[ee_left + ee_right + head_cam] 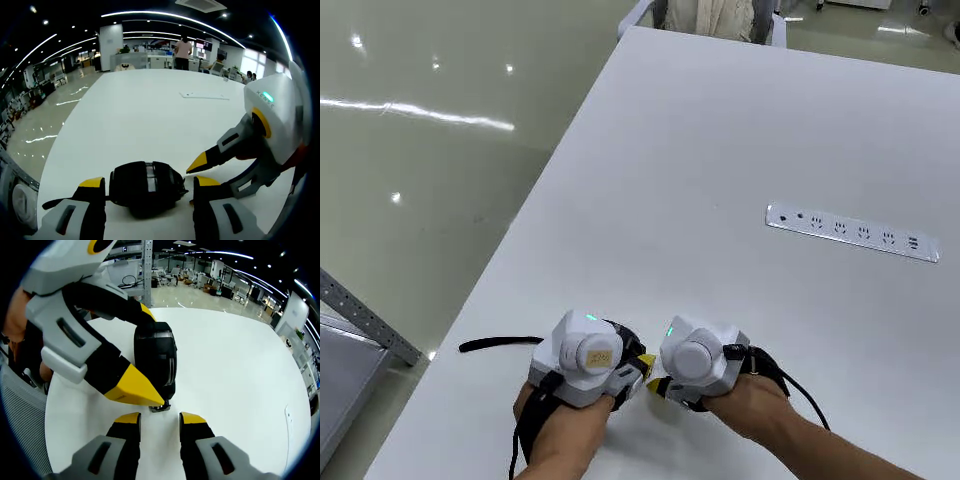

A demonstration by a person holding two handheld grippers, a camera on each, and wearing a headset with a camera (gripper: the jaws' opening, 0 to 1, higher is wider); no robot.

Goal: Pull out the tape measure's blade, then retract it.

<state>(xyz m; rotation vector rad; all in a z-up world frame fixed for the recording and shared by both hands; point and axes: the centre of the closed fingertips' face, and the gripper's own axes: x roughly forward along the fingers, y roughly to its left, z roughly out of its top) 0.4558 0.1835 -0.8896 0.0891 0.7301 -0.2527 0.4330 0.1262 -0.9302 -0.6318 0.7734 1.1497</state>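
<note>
Your left tool clamps the tape measure, likely hard and slick; right tool stands open; pinch the blade hook

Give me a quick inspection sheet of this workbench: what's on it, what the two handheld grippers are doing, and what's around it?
Surface: white table, smooth and plain.
Job's things: black tape measure near the front edge; its blade hook sits at the case, so the blade is not drawn out; a black strap lies to its left.
Clutter: white power strip, lying apart to the right.
Grippers: left gripper clamps the tape measure's sides; right gripper is open, just short of the hook.
Cables: black cable trailing by the right hand.
Surroundings: glossy floor, metal rack, chair at the far end.
</note>
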